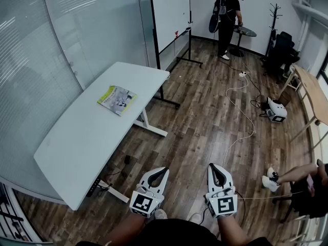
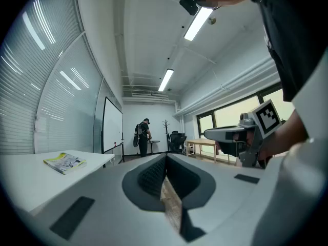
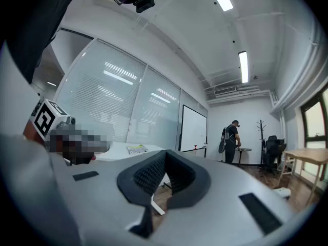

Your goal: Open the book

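Note:
A closed book (image 1: 117,100) with a yellow-green cover lies flat on the white table (image 1: 77,142), toward its far end. It also shows small in the left gripper view as the book (image 2: 64,162) and in the right gripper view as the book (image 3: 136,148). My left gripper (image 1: 165,169) and right gripper (image 1: 211,166) hang side by side over the wooden floor, well short of the table and to its right. Both point level and forward. In each gripper view the tips meet, left gripper (image 2: 165,156) and right gripper (image 3: 165,152), with nothing between them.
A glass wall runs behind the table. A whiteboard on a stand (image 1: 171,14) is beyond its far end. A person (image 1: 228,22) stands at a small round table at the back. A cable (image 1: 241,111), a white device (image 1: 277,110) and a seated person's feet (image 1: 269,181) are on the right.

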The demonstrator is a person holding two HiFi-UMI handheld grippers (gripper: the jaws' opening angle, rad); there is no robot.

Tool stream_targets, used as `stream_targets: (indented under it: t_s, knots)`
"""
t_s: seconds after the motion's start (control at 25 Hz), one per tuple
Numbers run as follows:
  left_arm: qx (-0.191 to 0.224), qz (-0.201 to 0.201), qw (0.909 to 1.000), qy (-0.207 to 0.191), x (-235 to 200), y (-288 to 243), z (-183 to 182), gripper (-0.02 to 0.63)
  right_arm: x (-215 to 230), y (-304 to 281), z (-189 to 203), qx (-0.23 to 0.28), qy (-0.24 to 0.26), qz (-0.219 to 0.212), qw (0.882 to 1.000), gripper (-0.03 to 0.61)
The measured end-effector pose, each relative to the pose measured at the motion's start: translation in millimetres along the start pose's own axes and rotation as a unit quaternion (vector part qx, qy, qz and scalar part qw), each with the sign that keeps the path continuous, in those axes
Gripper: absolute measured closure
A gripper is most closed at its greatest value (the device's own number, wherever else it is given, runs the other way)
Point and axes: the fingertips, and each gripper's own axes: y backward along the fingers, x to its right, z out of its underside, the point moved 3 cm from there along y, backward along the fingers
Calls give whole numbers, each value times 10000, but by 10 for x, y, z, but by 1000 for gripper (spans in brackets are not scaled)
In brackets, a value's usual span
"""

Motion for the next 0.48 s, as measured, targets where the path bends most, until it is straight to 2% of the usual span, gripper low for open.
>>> stream_targets:
  t_s: [0.32, 0.48]
  knots:
    - [15, 113, 9999, -21, -239, 70, 37, 600, -183, -193, -19, -87, -11, 75, 9999, 575]
    - [39, 175, 9998, -47, -406, 146, 12, 600, -279, -246, -30, -127, -122, 269, 9995, 575]
